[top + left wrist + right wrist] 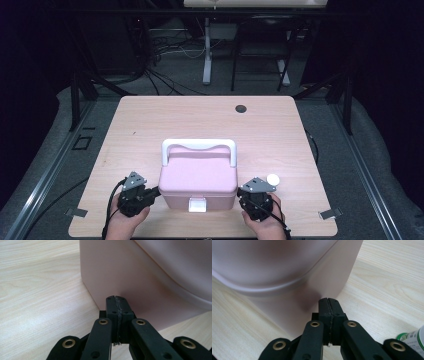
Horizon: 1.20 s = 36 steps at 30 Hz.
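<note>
A pink box with a white handle and a white front latch stands on the wooden table, near its front edge. My left gripper is shut with nothing in it, and its tip meets the box's left wall low down. On the other side my right gripper is also shut and empty, its tip against the box's right wall. In each gripper view the two black jaws lie pressed together.
A small bottle with a white cap stands just right of my right gripper; its green-and-white label shows at the right gripper view's edge. A dark round hole sits at the table's far side. Black frame posts and cables stand beyond the table.
</note>
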### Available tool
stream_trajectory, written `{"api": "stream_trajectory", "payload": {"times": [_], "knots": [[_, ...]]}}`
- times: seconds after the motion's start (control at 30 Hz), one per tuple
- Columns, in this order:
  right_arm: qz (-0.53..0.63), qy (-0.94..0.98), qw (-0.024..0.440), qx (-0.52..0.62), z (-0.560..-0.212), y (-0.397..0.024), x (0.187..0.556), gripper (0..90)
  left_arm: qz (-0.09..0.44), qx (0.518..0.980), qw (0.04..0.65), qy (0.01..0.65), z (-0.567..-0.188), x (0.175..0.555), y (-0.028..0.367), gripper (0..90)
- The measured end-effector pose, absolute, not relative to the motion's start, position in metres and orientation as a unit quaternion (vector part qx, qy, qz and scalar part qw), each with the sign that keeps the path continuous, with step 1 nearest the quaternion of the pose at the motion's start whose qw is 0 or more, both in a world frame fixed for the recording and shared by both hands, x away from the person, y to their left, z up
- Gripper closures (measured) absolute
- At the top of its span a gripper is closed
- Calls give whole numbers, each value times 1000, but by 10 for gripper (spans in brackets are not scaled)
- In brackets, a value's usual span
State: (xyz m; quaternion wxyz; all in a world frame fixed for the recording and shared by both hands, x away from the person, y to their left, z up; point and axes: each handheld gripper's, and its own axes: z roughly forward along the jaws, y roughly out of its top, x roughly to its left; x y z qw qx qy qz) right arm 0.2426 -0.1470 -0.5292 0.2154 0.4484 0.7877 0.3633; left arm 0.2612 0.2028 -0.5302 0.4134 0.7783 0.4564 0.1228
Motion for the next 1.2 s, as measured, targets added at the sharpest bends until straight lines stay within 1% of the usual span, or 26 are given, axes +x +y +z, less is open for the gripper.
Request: {"api": "stream_trajectory", "payload": {"times": [0.07,0.1,0.17,0.33,0.6,0.67,0.73,0.77,0.8,0.9,0.93,1.0,1.13,1.2], "knots": [[360,790,216,447,-529,-147,241,900,123,779,413,455,-530,261,203,898],[354,792,226,442,-528,-146,240,900,124,779,414,456,-530,260,202,898],[354,792,229,442,-529,-145,239,900,122,779,412,456,-530,260,203,898],[356,788,225,448,-529,-145,241,900,116,781,412,456,-529,261,204,897],[348,788,241,446,-530,-142,241,894,115,782,405,459,-528,261,203,896],[346,790,243,444,-530,-144,242,853,113,782,405,460,-528,262,204,870],[347,791,237,446,-529,-145,242,840,108,783,407,459,-528,264,207,838],[349,791,228,448,-528,-148,244,811,95,781,411,461,-529,266,210,823],[355,789,222,449,-528,-150,245,803,95,781,411,461,-529,266,210,809],[357,790,218,448,-526,-153,246,768,85,784,411,457,-528,270,214,767],[357,790,218,448,-526,-153,246,768,85,784,411,457,-528,270,214,756],[358,790,218,447,-523,-154,247,728,84,786,410,456,-525,271,215,732],[359,791,217,445,-517,-156,247,703,87,787,409,454,-522,271,217,691],[367,791,206,445,-511,-160,248,685,90,787,409,452,-518,271,220,673]]}}
